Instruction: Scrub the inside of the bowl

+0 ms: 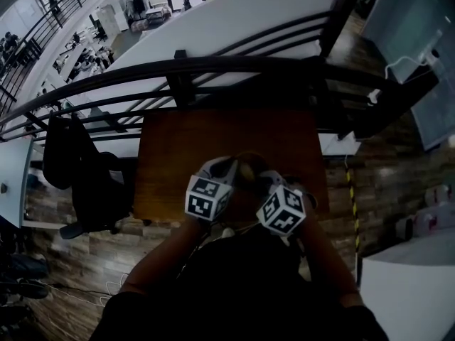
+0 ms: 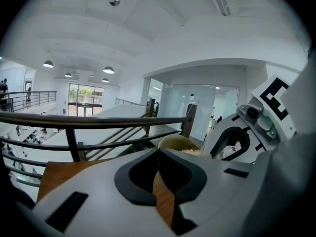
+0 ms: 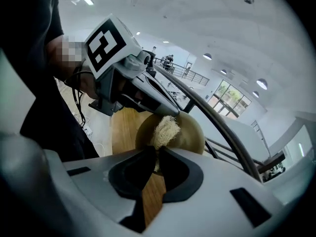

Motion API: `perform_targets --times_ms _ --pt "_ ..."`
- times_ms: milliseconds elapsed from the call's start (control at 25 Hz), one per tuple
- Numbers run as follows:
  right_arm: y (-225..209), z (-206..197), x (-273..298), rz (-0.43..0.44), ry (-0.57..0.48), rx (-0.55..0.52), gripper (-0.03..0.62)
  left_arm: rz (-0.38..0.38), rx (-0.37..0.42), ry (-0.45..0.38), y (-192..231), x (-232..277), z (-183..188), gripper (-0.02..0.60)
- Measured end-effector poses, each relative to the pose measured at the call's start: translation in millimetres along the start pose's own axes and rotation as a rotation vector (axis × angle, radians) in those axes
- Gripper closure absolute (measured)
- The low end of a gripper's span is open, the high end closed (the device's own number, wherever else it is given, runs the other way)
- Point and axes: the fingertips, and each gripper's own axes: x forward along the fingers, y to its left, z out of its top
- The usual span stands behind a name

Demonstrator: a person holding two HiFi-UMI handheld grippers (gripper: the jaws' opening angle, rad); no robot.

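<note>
A brown wooden counter (image 1: 213, 148) stands in front of me. Behind it runs a dark railing (image 1: 213, 66) with slanted bars. To my left a black chair (image 1: 99, 190) stands on the wooden floor (image 1: 384, 183), and a dark jacket (image 1: 60, 148) hangs near it. Round lamps (image 2: 48, 63) shine under the white ceiling (image 2: 163, 38). Far off I see big windows (image 2: 84, 94).

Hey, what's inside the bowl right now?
A pale fibrous scrubber, pinched in the right gripper, lies against the inner wall of the bowl. That gripper's fingers cover the lower part of the bowl, so anything there can't be seen.
</note>
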Motion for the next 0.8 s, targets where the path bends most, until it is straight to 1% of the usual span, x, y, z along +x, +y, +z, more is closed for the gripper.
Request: perform_targets --times_ms 200,280,360,440,560,680,800 --pt "-26.7 -4.7 -9.3 -0.165 0.026 -0.03 0.556 -0.004 -0.023 0.02 -2.0 2.8 -5.8 0.575" --pt "-38.4 -4.0 -10.7 -0.23 0.015 -0.032 0.556 -0.022 -0.03 0.031 -6.5 4.7 -7.6 0.575" --pt "-46.4 -1.8 -9.0 -0.268 0.001 -0.034 0.556 -0.053 -0.039 0.04 -14.3 6.8 -8.1 0.575" --pt "-45.5 0.8 -4.7 -0.266 -0.003 -0.043 0.556 -0.08 -0.054 0.035 -22.8 8.0 -6.9 0.575" --pt "-33.4 7.3 2.7 -0.225 -0.009 -0.068 0.556 -0.098 -0.072 0.02 -28.3 6.8 -1.0 0.577" --pt "-21.9 14.4 5.0 -0.193 -0.017 -0.08 0.556 -0.103 -0.071 0.003 -30.7 4.3 4.3 0.577" --pt "-16.4 16.3 6.1 -0.164 -0.02 -0.081 0.556 -0.097 -0.078 0.001 -28.4 1.7 2.1 0.577"
